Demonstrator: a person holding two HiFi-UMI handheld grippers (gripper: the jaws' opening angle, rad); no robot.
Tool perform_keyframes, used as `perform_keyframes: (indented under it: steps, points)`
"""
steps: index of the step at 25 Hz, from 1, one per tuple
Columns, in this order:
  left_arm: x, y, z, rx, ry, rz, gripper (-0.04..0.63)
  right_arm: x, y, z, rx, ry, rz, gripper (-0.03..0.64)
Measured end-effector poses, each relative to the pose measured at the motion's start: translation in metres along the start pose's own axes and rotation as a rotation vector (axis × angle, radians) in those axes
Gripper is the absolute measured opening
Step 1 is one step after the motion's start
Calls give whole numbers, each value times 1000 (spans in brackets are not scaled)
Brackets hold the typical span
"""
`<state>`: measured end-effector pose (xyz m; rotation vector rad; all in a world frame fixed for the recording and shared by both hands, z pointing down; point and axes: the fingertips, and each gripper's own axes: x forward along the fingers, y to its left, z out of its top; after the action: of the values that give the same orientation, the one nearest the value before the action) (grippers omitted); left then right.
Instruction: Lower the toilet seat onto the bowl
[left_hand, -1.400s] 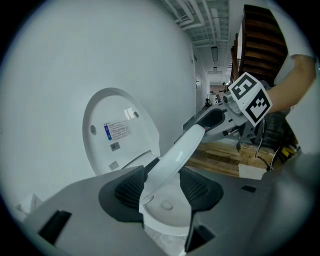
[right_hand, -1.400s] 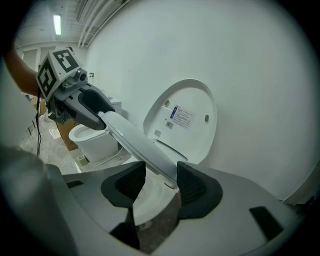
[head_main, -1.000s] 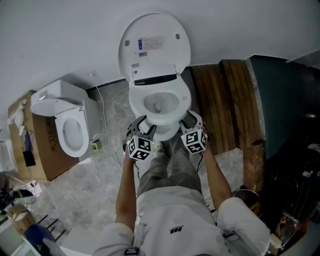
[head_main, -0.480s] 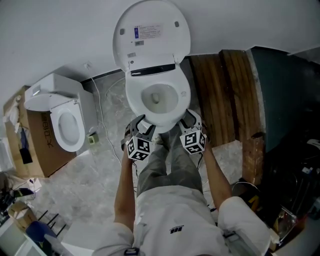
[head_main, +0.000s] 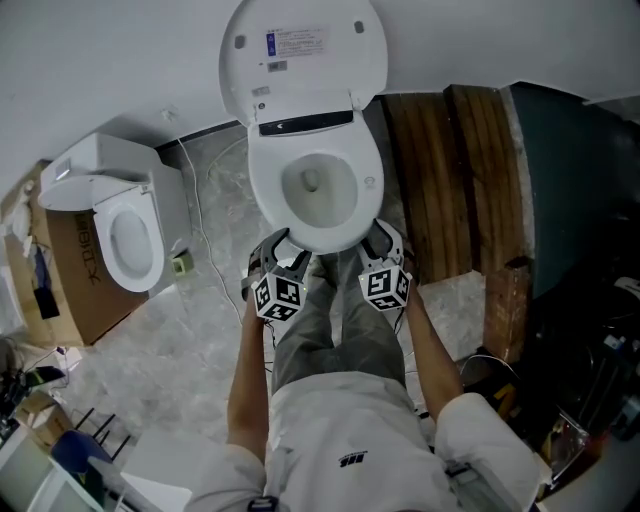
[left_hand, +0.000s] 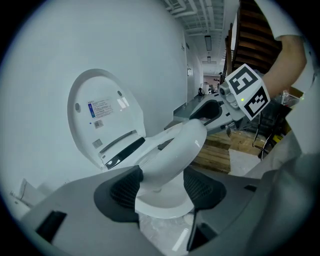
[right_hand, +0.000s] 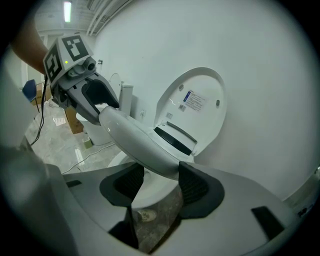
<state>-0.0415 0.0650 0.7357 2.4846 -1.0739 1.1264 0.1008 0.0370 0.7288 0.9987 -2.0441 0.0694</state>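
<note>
A white toilet stands against the wall with its lid (head_main: 300, 55) upright. The toilet seat (head_main: 315, 238) hangs low over the bowl (head_main: 313, 185), its front tilted a little above the rim. My left gripper (head_main: 283, 247) holds the seat's front left edge and my right gripper (head_main: 380, 243) its front right edge. In the left gripper view the seat (left_hand: 170, 150) fills the gap between the pads of the left gripper (left_hand: 162, 185). In the right gripper view the seat (right_hand: 135, 137) runs between the pads of the right gripper (right_hand: 161, 182). Both pairs of jaws have just been opening wider with the seat between them.
A second white toilet (head_main: 120, 235) stands at the left beside a cardboard box (head_main: 70, 290). A cable (head_main: 195, 230) trails over the marble floor. Wooden planks (head_main: 450, 190) lie right of the bowl, with dark equipment (head_main: 580, 300) beyond. The person's legs are just below the bowl.
The seat has sunk closer to the bowl, and both grippers have gone down with it. The toilet now sits higher and larger in the head view.
</note>
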Motion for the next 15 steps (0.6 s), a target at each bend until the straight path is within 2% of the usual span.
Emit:
perform_keyframes:
  steps: [15]
  points:
    - [27, -22, -49, 16, 69, -31, 333, 21, 31, -46, -30, 44, -5, 230]
